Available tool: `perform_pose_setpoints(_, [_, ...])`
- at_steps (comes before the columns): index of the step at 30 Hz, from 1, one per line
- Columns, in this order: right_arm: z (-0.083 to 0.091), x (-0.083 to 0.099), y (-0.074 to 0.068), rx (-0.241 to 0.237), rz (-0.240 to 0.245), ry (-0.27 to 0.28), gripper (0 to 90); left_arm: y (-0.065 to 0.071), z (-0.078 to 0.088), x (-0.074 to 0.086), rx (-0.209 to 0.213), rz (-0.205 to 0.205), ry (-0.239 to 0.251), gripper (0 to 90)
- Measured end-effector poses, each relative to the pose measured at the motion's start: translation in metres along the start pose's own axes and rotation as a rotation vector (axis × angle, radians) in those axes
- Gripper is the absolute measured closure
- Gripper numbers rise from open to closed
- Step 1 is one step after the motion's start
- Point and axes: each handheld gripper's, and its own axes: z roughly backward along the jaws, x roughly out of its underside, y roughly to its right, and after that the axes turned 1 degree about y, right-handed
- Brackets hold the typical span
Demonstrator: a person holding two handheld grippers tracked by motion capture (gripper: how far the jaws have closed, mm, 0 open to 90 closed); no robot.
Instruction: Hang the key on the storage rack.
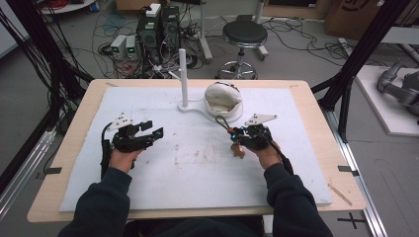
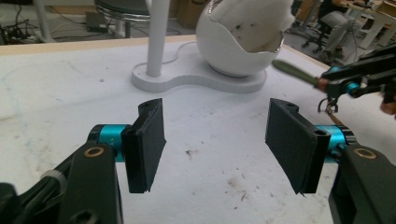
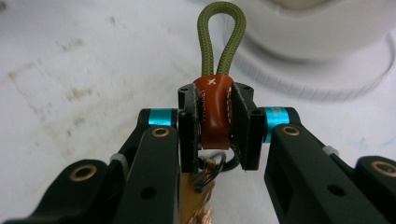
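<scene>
Brown leather keychain [image 3: 213,112] sits pinched between my right gripper's [image 3: 214,135] pads, olive loop [image 3: 221,37] pointing ahead toward the white post [image 1: 183,76]. Left gripper [image 2: 215,144] hangs spread, empty. Next, I judge: hook the loop over the post.

keychain [image 3: 213,109] | look: brown leather tab stitched in white, olive-green cord loop [image 3: 221,35] at its top, metal ring and copper-brown pieces hanging below | state: tab pinched at both sides, off the white mat | pose: loop points toward the white egg-shaped bowl, dangling end down | place: right half of the mat, near the bowl's base
</scene>
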Motion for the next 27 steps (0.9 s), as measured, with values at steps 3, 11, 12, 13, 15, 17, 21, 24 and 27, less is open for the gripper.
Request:
perform_pose_setpoints(3, [0.003, -0.020, -0.003, -0.007, 0.015, 0.063, 74.8, -0.004, 0.003, 0.000, -0.015, 0.004, 0.005, 37.5])
perform_pose_setpoints(11, [0.006, -0.067, -0.012, -0.003, 0.081, 0.167, 74.9, -0.015, 0.013, 0.001, -0.047, 0.010, 0.016, 37.3])
perform_pose_setpoints(12, [0.005, -0.082, -0.015, -0.001, 0.100, 0.192, 74.8, -0.016, 0.014, 0.001, -0.048, 0.010, 0.019, 37.2])
perform_pose_setpoints(13, [0.003, -0.089, -0.017, 0.010, 0.112, 0.197, 74.8, -0.016, 0.014, 0.001, -0.049, 0.013, 0.021, 37.2])
perform_pose_setpoints(15, [0.001, -0.096, -0.018, 0.016, 0.123, 0.205, 74.8, -0.017, 0.015, 0.001, -0.051, 0.011, 0.025, 37.1])
perform_pose_setpoints(17, [-0.007, -0.115, -0.022, 0.037, 0.142, 0.226, 74.8, -0.017, 0.015, 0.001, -0.050, 0.011, 0.026, 37.0])
perform_pose_setpoints(21, [-0.021, -0.135, -0.026, 0.055, 0.157, 0.245, 74.8, -0.017, 0.015, 0.001, -0.049, 0.010, 0.021, 37.0])
perform_pose_setpoints(24, [-0.028, -0.142, -0.027, 0.055, 0.151, 0.246, 74.8, -0.016, 0.014, 0.001, -0.048, 0.010, 0.024, 37.0])
perform_pose_setpoints(27, [-0.039, -0.150, -0.031, 0.062, 0.158, 0.240, 74.8, -0.016, 0.014, 0.001, -0.043, 0.010, 0.022, 37.0])
